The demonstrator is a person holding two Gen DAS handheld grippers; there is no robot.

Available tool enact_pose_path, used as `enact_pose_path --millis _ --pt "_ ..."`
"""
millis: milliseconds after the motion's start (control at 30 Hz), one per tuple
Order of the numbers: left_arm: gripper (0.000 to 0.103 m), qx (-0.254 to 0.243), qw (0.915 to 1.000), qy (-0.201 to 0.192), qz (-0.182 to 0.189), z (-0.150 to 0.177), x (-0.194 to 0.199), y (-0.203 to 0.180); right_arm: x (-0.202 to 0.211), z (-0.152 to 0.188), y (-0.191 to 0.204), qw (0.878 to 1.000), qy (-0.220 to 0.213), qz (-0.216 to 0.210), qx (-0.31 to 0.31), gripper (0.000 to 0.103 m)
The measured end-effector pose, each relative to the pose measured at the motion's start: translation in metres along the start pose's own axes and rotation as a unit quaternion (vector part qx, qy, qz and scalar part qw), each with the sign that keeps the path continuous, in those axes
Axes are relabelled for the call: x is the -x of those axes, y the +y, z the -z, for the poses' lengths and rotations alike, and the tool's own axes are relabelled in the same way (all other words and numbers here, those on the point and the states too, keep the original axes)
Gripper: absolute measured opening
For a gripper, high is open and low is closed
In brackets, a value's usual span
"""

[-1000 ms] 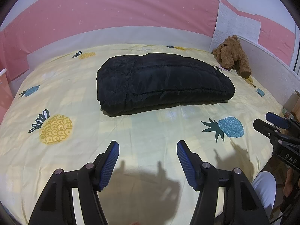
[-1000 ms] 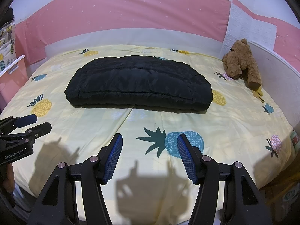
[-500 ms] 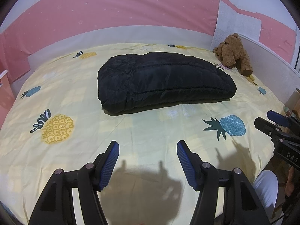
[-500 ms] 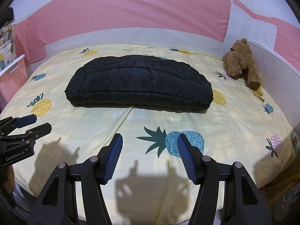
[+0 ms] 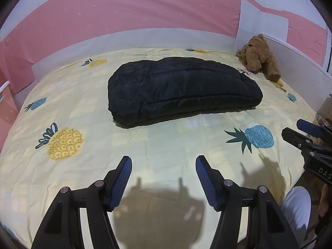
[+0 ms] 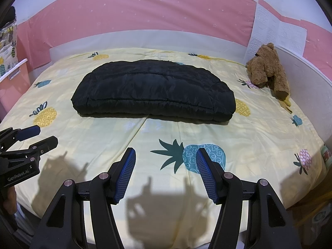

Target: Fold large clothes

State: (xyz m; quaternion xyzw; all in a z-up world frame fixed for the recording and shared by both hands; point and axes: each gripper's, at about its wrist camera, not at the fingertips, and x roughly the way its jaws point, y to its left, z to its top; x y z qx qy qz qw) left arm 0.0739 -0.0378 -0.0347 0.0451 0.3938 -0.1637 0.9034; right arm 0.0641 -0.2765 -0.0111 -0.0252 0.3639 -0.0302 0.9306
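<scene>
A black padded jacket [image 5: 178, 91] lies folded into a flat bundle in the middle of the bed; it also shows in the right wrist view [image 6: 153, 91]. My left gripper [image 5: 164, 164] is open and empty, held above the near part of the yellow pineapple sheet [image 5: 93, 112], well short of the jacket. My right gripper [image 6: 166, 155] is open and empty, also near the bed's front edge. Each gripper shows at the side of the other's view: the right one [image 5: 300, 130] and the left one [image 6: 37, 136].
A brown teddy bear [image 6: 267, 68] sits in the far right corner against the white bed rail [image 6: 307, 78]. A pink padded wall [image 6: 145, 14] runs behind the bed. A pink cabinet [image 6: 12, 83] stands at the left.
Both grippers stay open and nearly still. The left wrist view has shifted slightly, so the jacket sits a little further right and lower in it.
</scene>
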Motion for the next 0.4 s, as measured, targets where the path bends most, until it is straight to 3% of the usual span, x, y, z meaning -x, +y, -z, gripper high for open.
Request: enact_pose_path --millis 100,200,400 --pt "0.064 0.001 1.0 -0.001 -0.006 0.001 -0.0022 -0.0014 -0.0002 -0.0004 0.0008 1.0 0.0 0.001 -0.001 0.061" --pt "0.071 0.008 1.0 -0.001 -0.005 0.002 -0.0042 -0.0006 -0.0009 0.0008 -0.0002 1.0 0.001 0.0 0.001 0.061" --pt "0.071 0.011 0.9999 -0.005 0.002 0.002 -0.0033 -0.0018 -0.0009 0.0016 -0.0016 1.0 0.001 -0.001 0.002 0.061"
